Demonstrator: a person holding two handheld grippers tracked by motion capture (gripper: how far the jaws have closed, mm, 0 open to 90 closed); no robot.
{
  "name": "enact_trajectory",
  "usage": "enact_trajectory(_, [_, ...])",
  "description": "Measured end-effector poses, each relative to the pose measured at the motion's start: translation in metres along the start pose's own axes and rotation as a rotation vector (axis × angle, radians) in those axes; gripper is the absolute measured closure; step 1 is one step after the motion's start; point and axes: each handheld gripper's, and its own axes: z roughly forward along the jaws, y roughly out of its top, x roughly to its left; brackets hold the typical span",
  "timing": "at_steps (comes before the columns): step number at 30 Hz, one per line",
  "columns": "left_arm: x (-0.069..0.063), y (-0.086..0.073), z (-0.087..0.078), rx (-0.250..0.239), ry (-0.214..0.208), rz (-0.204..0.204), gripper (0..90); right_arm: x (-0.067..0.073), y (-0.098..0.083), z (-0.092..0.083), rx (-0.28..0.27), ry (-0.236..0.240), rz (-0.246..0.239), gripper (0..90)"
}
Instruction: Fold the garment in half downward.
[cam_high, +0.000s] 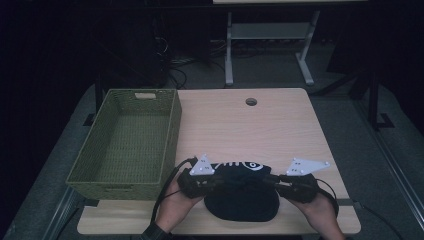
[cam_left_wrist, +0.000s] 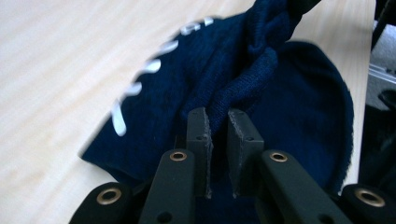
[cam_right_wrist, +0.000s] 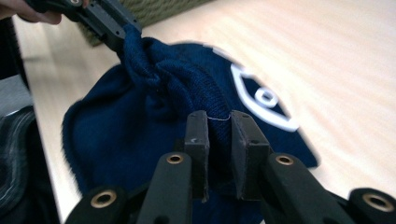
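A dark navy knit hat with a white fish-bone print lies near the front edge of the wooden table. My left gripper pinches a bunched fold at the hat's left side. My right gripper pinches the opposite side. In the left gripper view the hat has a ridge of knit squeezed between the jaws of that gripper, and the other gripper grips the fabric at the top. The right gripper view shows the hat with its fold clamped in that gripper, white print to the right.
An empty green woven basket stands on the table's left side, close to my left hand. A round cable hole sits near the table's far edge. Behind the table are a desk frame and cables on the floor.
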Motion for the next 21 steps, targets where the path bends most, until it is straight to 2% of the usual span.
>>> enact_trajectory(6, [-0.005,-0.016,0.009,0.045,-0.027,-0.016,80.4,0.007,-0.018,0.007,0.054,0.046,0.028,78.5])
enact_trajectory(11, [-0.004,-0.021,0.016,0.061,-0.018,-0.01,80.8,0.008,-0.027,0.015,0.082,0.063,0.034,79.1])
enact_trajectory(14, [0.0,-0.018,0.022,0.066,0.012,0.003,81.0,0.005,-0.027,0.02,0.095,0.05,0.023,79.2])
enact_trajectory(17, [0.008,-0.013,0.028,0.061,0.046,0.008,81.0,-0.004,-0.022,0.026,0.09,0.013,-0.005,79.2])
enact_trajectory(21, [0.017,-0.008,0.034,0.058,0.062,-0.006,80.7,-0.016,-0.016,0.033,0.094,-0.012,0.0,79.2])
